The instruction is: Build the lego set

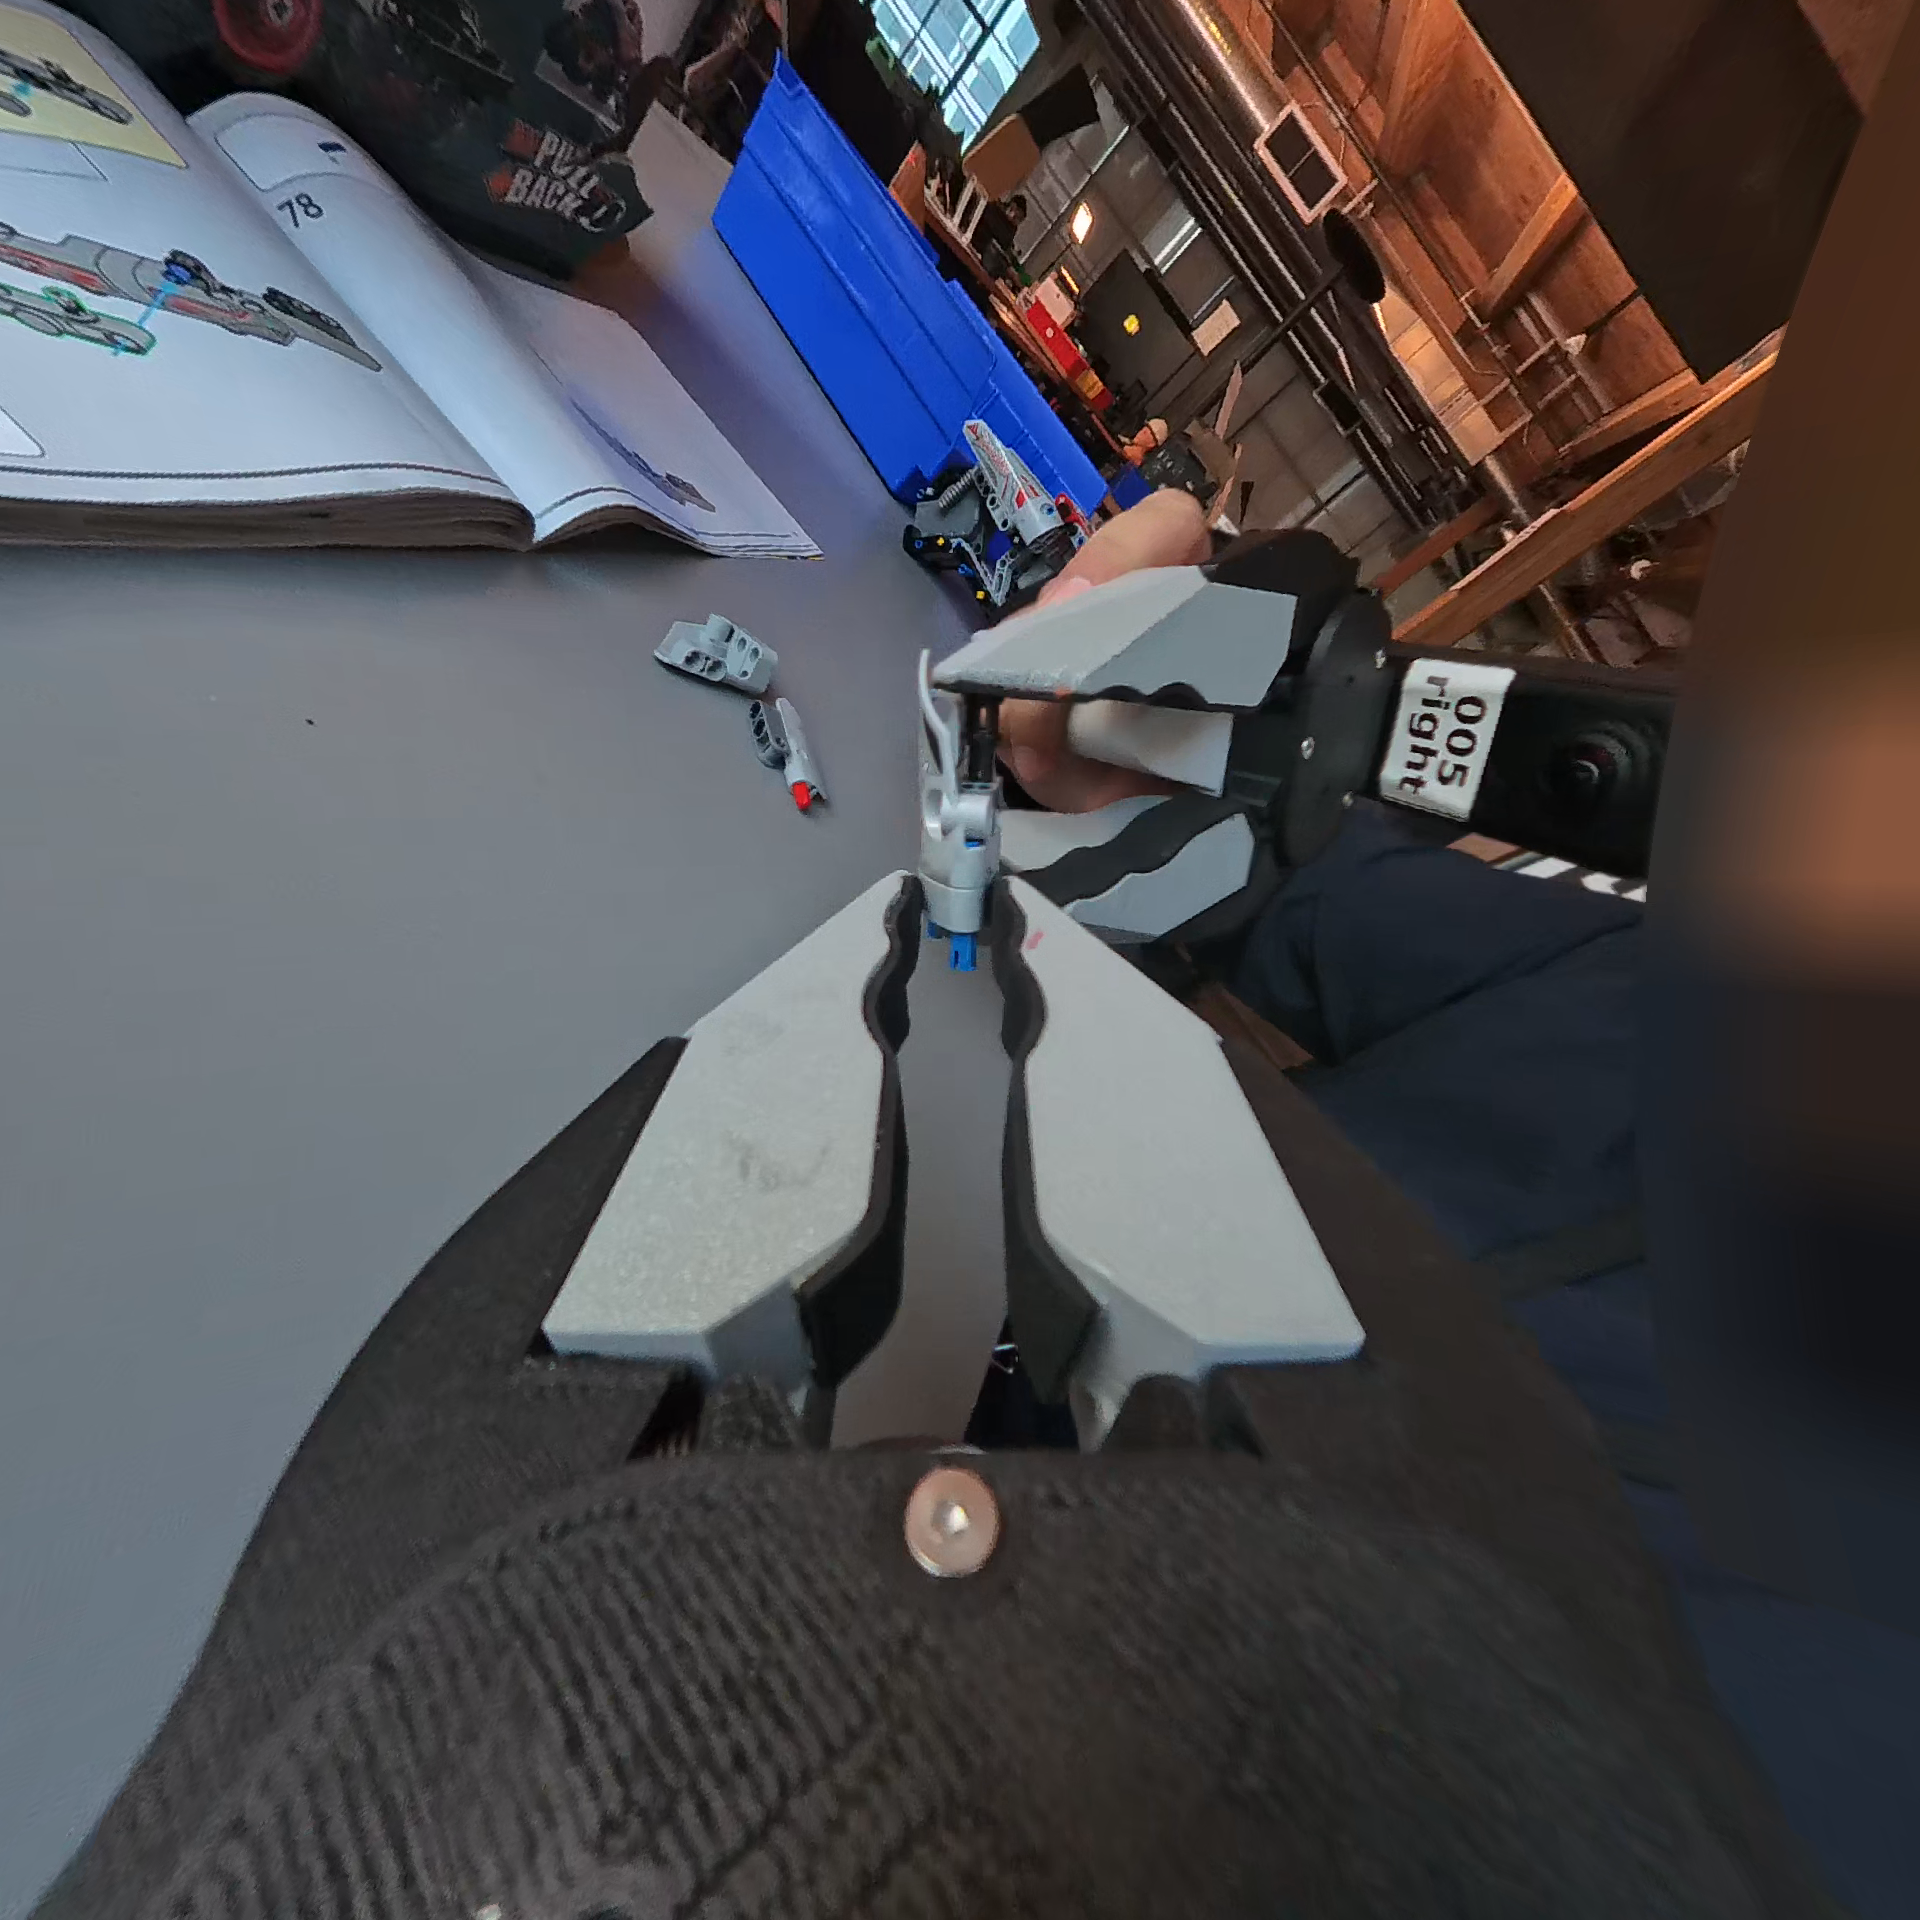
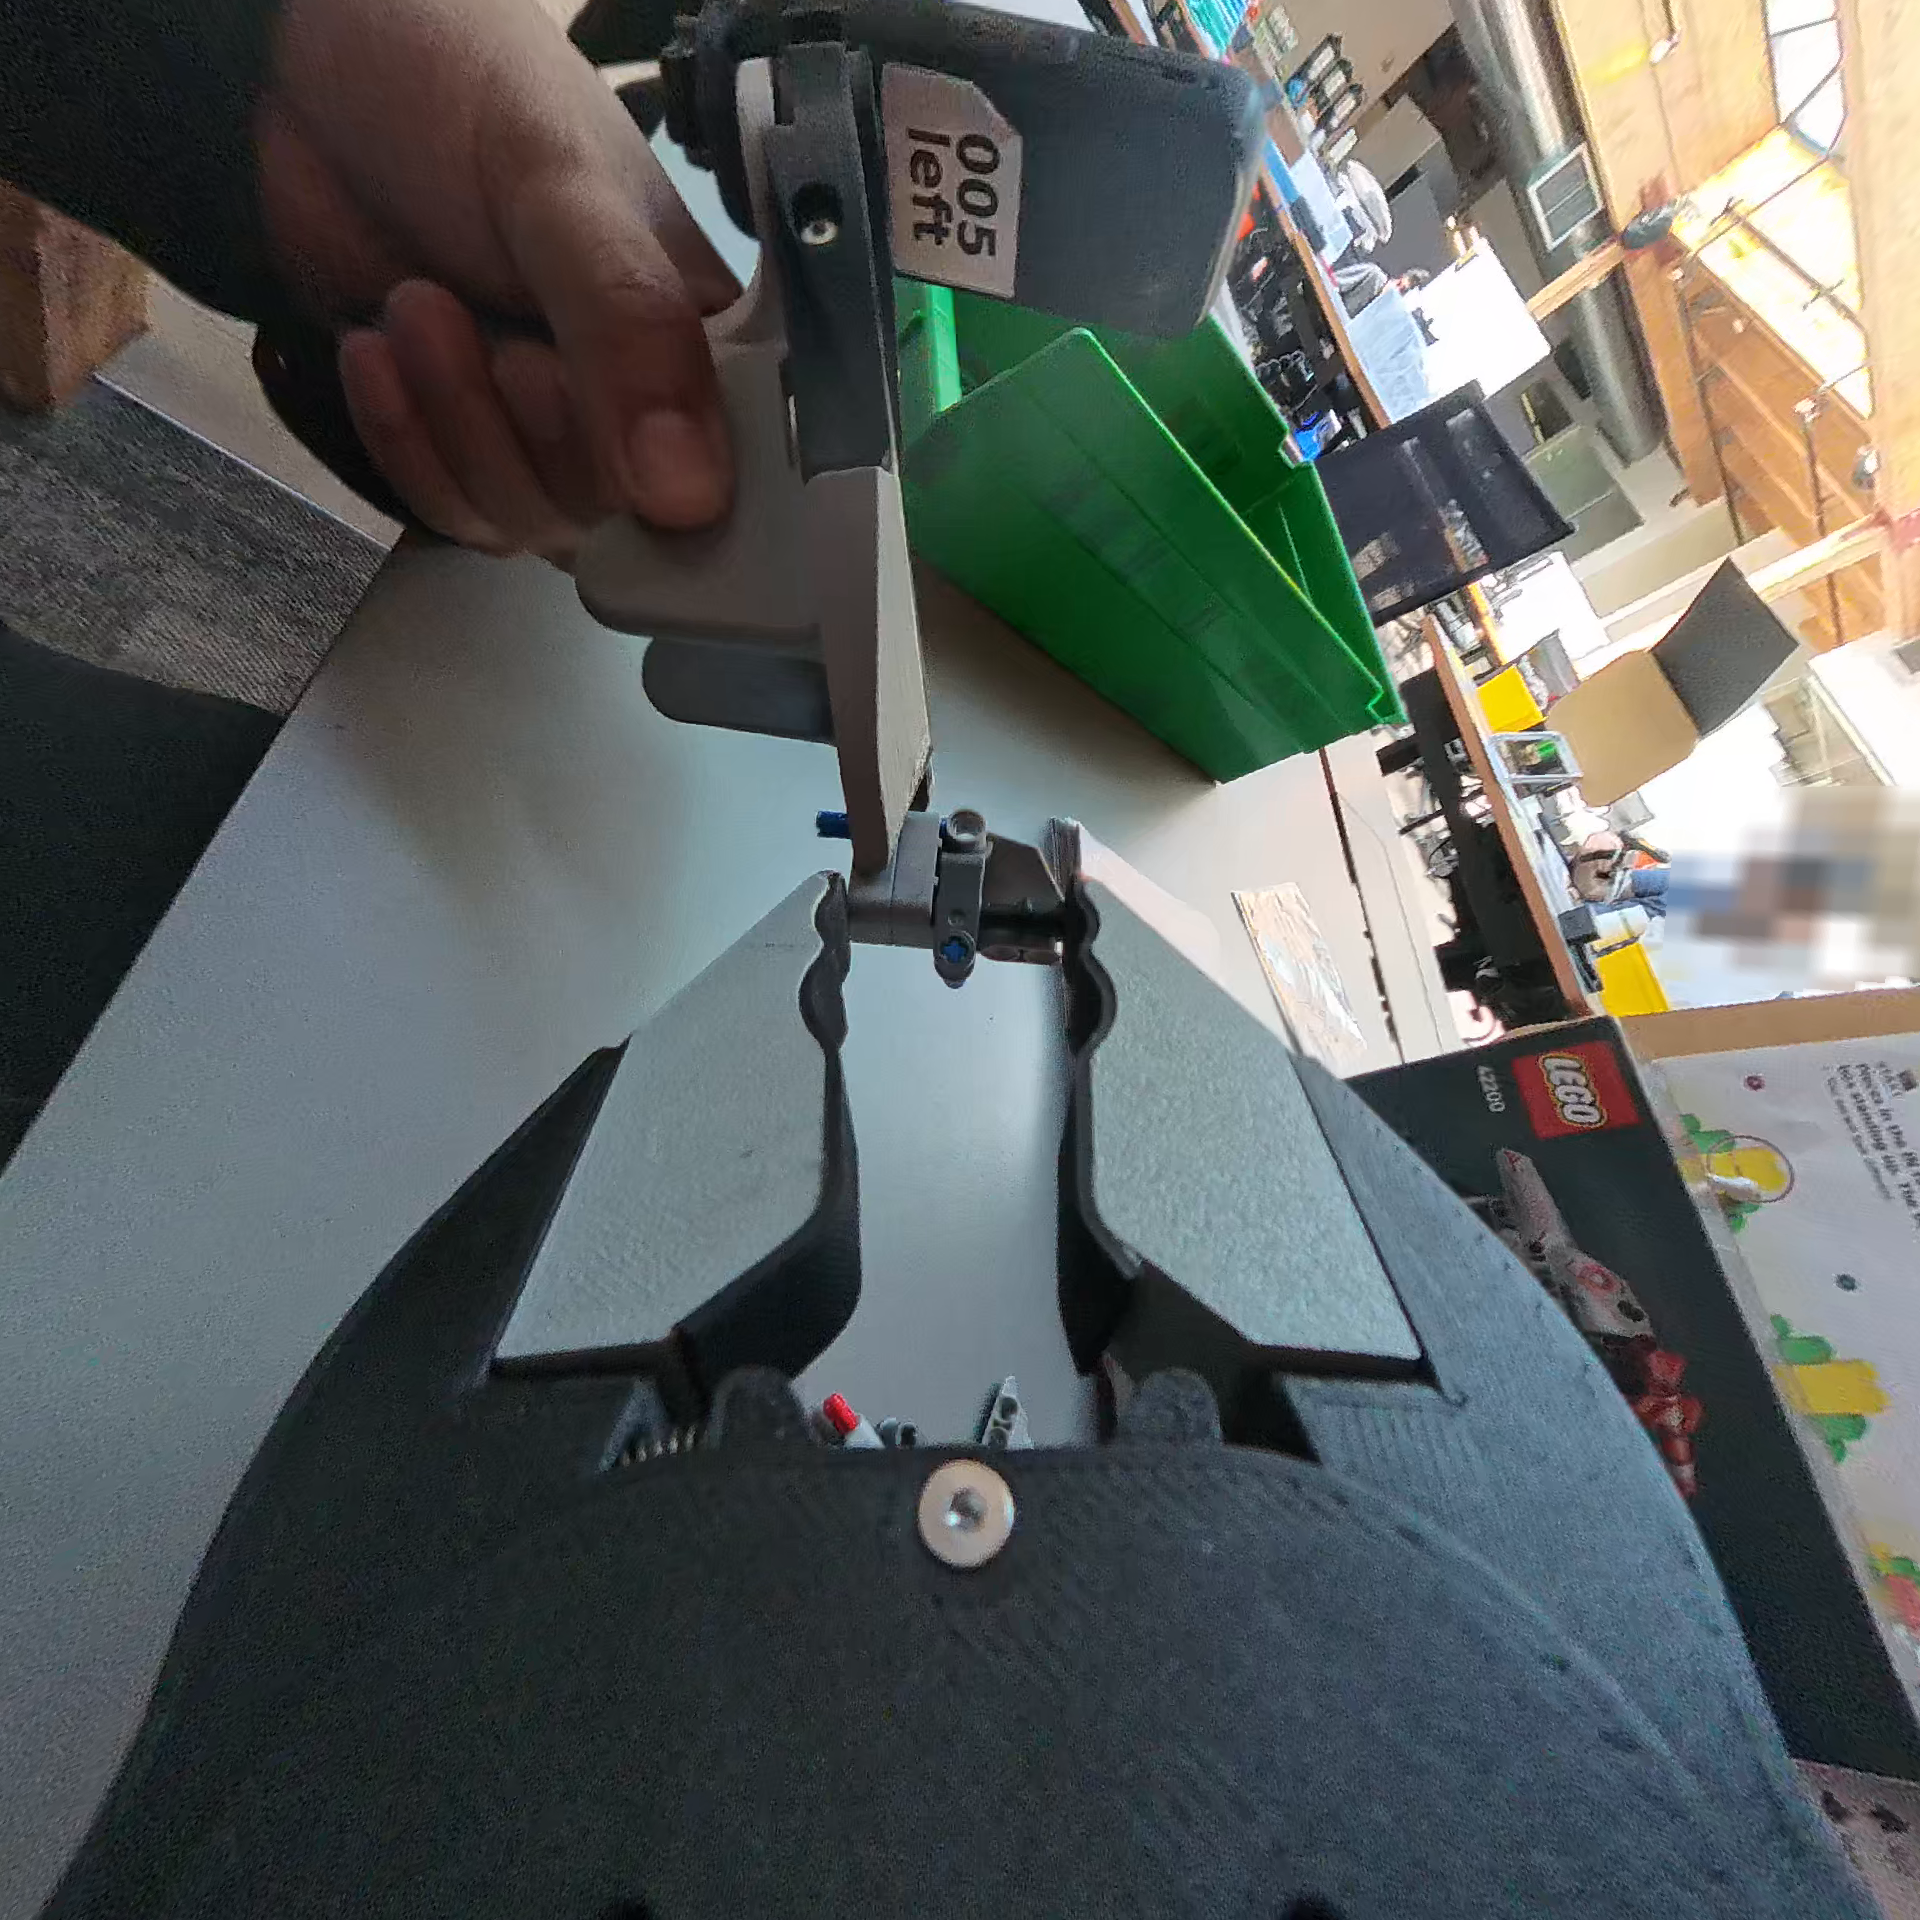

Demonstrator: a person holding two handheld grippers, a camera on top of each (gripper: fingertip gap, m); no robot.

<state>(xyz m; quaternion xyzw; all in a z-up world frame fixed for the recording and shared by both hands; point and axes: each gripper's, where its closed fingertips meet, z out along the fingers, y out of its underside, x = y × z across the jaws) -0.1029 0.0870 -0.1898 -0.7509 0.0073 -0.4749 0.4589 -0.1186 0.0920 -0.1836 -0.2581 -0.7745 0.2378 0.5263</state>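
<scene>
Grey table (image 1: 312, 935), open instruction book (image 1: 260, 395) at 10 o'clock, blue bin (image 1: 862, 301) at 12. Left gripper (image 1: 958, 914) is nearly closed, clamping the small grey subassembly (image 1: 956, 831) by its base w/ blue pin; long axis runs straight out from its tips. Right gripper (image 1: 971, 717) comes in from 3 o'clock, pinching the black pin (image 1: 977, 743) end from the side. Both touch it; right looks like the inserting one. Pin seating is hidden by pads. Loose grey parts (image 1: 717, 649) at 11 are hard to ID.

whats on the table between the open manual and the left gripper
Left wrist view: two loose grey lego pieces, an angled connector and a red-tipped piece, on otherwise bare table between manual and left gripper.
</scene>
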